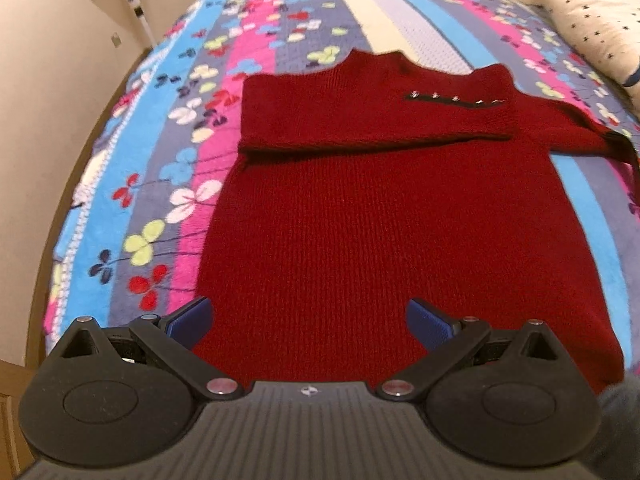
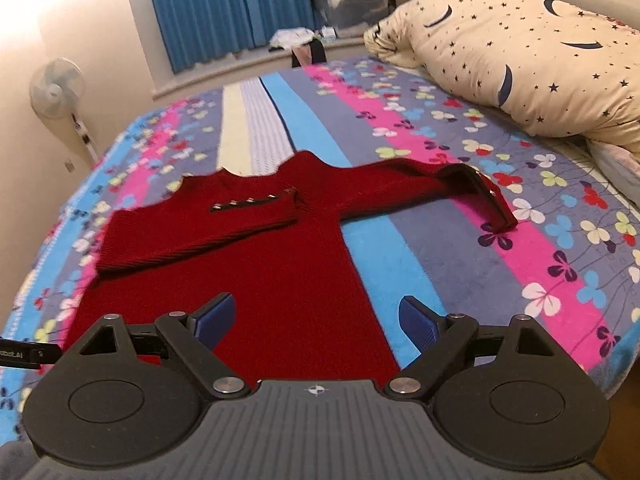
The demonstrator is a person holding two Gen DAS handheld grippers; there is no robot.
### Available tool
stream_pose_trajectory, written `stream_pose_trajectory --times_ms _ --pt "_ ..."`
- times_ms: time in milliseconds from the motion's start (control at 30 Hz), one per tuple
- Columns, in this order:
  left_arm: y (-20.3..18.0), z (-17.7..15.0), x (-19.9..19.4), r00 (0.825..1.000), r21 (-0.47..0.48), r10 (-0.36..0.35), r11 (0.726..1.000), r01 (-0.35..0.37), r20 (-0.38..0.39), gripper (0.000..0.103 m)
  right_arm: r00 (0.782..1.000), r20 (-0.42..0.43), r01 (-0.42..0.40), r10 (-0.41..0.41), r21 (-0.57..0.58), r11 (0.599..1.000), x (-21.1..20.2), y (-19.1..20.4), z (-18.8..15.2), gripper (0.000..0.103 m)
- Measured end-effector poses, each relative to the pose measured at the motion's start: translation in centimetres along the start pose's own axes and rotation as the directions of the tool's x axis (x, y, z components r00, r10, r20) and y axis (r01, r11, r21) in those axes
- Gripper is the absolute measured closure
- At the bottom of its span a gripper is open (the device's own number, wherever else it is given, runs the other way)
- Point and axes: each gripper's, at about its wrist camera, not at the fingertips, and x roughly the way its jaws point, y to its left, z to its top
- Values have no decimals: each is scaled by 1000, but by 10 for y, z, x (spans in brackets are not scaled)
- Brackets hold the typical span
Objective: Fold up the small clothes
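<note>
A small dark red knit sweater [image 1: 360, 220] lies flat on the bed, neck away from me. Its left sleeve [image 1: 376, 116] is folded across the chest, with a row of metal buttons at the cuff. Its right sleeve [image 2: 452, 188] stretches out to the right on the blanket, cuff bent. My left gripper [image 1: 308, 320] is open and empty above the sweater's lower part. My right gripper [image 2: 316, 320] is open and empty over the sweater's lower right edge. The sweater also shows in the right wrist view [image 2: 256, 264].
A striped flowered blanket [image 2: 440, 264] covers the bed. A cream star-print pillow [image 2: 520, 60] lies at the far right. A white standing fan [image 2: 58, 90] stands left of the bed. Blue curtains [image 2: 240, 4] and a storage box [image 2: 352, 0] stand behind.
</note>
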Motion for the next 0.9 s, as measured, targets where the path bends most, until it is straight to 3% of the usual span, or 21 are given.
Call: stream_pose_trajectory --times_ms 133,367,500,700,733,767,800,900 --pt "0 21 42 999 -17 -10 1000 9 -32 0 998 -48 35 -33 41 999 43 -10 10 13" --pt "-4 46 93 998 -17 -19 1000 18 -60 0 988 -150 76 -44 212 974 112 -40 22 14" --pt "-2 53 108 998 -17 -17 1000 16 -68 0 988 -134 109 -75 269 957 140 -60 32 14" --pt "2 56 117 996 -31 -12 999 10 -86 0 976 -97 214 -195 271 939 195 -107 62 16" --pt "3 57 118 996 -36 -10 999 7 -91 0 975 -109 217 -194 273 937 206 -119 68 26" --pt "3 57 118 996 -38 -7 999 4 -94 0 975 -129 209 -179 273 939 220 -130 74 43" --pt "3 58 118 996 -39 -3 999 -1 -94 0 971 -155 218 -180 273 937 233 -141 80 50" --pt "2 60 117 996 -39 16 999 -19 -91 0 953 -205 283 -224 328 901 261 -173 94 52"
